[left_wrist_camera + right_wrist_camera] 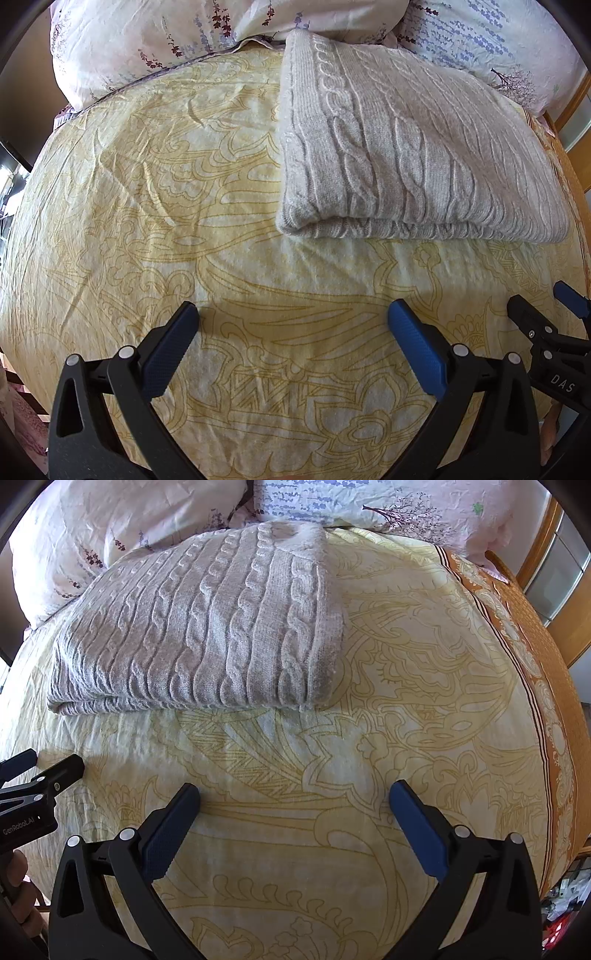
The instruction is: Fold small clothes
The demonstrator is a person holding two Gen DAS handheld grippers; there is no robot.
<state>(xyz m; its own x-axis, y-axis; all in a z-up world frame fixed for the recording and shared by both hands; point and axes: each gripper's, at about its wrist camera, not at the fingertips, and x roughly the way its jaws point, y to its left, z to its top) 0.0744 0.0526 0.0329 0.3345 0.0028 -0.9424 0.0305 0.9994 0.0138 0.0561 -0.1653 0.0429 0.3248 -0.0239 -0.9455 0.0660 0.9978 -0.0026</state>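
Note:
A grey cable-knit sweater (399, 147) lies folded into a rectangle on the yellow patterned bed cover (166, 221), its folded edge toward me. It also shows in the right wrist view (207, 635). My left gripper (293, 314) is open and empty, hovering over the cover in front of the sweater and to its left. My right gripper (294, 794) is open and empty, in front of the sweater and to its right. Each gripper shows at the other view's edge: the right one (546, 325), the left one (40, 775).
Floral pillows (147, 44) lie behind the sweater at the head of the bed, also in the right wrist view (369, 506). An orange border (546, 686) runs along the bed's right edge, with a wooden frame (543, 542) beyond.

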